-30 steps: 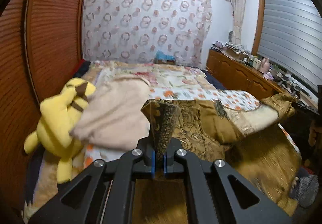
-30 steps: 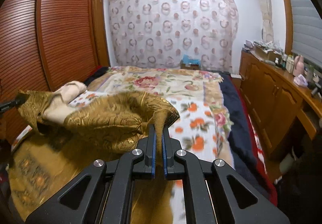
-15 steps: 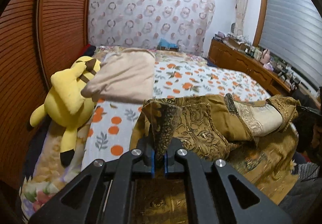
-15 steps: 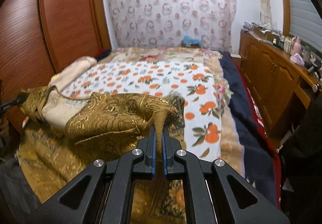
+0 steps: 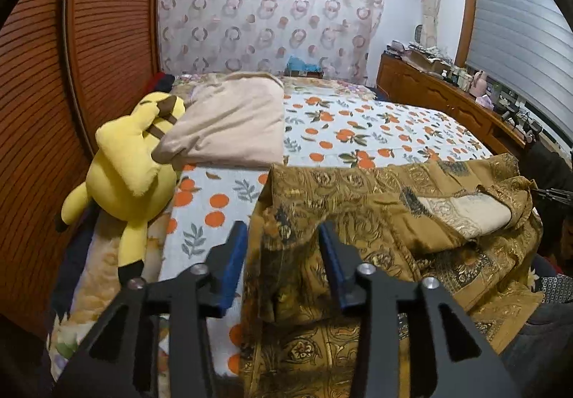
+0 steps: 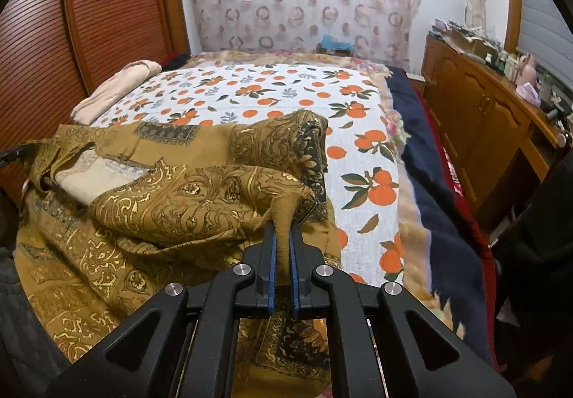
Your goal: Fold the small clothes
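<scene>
Left wrist view: the left hand-held gripper was seen with its jaws opening, the blue pads parted and no longer pressing the folded corner of the gold-patterned garment that lay between them. In the right wrist view, the right hand-held gripper was clenched on a pinched-up edge of the same garment, the cloth being drawn into a narrow peak between the pads.

The garment was spread over the near end of the bed, partly doubled over itself so that a pale lining showed. It was judged to be light, soft and limp, likely to sag and slide wherever it is not held; corners and hemmed edges were judged the best places to be taken hold of.

Further out, a yellow plush toy and a folded beige cloth lay beside the wooden wardrobe. The garment's near edge was cut off by the gripper bodies, and its overall shape could not be made out.
</scene>
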Action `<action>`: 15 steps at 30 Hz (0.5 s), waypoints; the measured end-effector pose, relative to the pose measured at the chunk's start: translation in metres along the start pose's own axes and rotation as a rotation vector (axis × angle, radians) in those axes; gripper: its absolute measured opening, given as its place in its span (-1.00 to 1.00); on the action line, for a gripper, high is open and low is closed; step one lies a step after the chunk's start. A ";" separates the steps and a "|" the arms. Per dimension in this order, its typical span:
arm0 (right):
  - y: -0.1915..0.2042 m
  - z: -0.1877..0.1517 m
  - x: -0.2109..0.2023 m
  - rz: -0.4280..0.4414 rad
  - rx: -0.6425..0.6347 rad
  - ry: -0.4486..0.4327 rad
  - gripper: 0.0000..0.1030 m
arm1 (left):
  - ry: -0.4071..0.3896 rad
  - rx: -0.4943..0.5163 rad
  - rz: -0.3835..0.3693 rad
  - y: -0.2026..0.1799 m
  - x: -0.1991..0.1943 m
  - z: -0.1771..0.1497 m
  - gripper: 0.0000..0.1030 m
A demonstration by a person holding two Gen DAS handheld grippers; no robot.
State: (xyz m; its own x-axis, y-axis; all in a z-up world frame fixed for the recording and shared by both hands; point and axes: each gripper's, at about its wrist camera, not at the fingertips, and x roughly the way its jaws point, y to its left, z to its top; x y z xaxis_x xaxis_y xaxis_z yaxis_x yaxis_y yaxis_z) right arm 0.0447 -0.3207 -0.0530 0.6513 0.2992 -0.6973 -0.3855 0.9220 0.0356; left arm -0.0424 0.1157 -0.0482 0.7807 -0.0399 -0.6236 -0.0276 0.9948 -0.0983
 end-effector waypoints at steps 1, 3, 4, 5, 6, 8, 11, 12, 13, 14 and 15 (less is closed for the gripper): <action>0.000 0.000 0.000 -0.001 -0.004 -0.004 -0.90 | -0.003 0.004 0.002 0.000 -0.001 0.003 -0.05; -0.001 0.001 -0.002 -0.005 -0.006 -0.011 -0.81 | -0.013 0.010 0.007 0.000 -0.003 0.007 0.15; -0.002 0.003 -0.004 -0.007 -0.004 -0.015 -0.77 | -0.015 0.013 0.011 0.001 -0.002 0.010 0.16; -0.002 0.005 -0.006 -0.011 -0.003 -0.019 -0.67 | -0.011 0.021 0.011 0.002 0.000 0.012 0.16; -0.004 0.008 -0.010 -0.012 -0.005 -0.026 -0.58 | -0.008 0.029 0.013 0.003 0.003 0.016 0.16; -0.003 0.016 -0.017 -0.013 -0.015 -0.043 -0.43 | -0.004 0.038 0.024 0.005 0.009 0.023 0.16; -0.004 0.030 -0.025 -0.039 -0.042 -0.076 -0.12 | 0.017 0.049 0.058 0.010 0.023 0.037 0.16; -0.005 0.034 -0.027 -0.044 -0.044 -0.086 -0.06 | 0.023 0.054 0.074 0.010 0.027 0.040 0.16; -0.007 0.040 -0.028 -0.043 -0.041 -0.099 -0.02 | 0.027 0.061 0.084 0.010 0.032 0.044 0.16; -0.009 0.046 -0.027 -0.039 -0.036 -0.107 0.02 | 0.030 0.067 0.085 0.010 0.036 0.048 0.16; -0.010 0.051 -0.024 -0.040 -0.034 -0.112 0.04 | 0.042 0.075 0.081 0.009 0.043 0.053 0.16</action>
State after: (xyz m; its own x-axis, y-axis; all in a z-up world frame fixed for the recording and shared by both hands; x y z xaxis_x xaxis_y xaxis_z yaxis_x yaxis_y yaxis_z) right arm 0.0663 -0.3246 -0.0001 0.7349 0.2900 -0.6131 -0.3786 0.9254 -0.0161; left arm 0.0242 0.1279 -0.0349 0.7512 0.0382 -0.6590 -0.0414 0.9991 0.0108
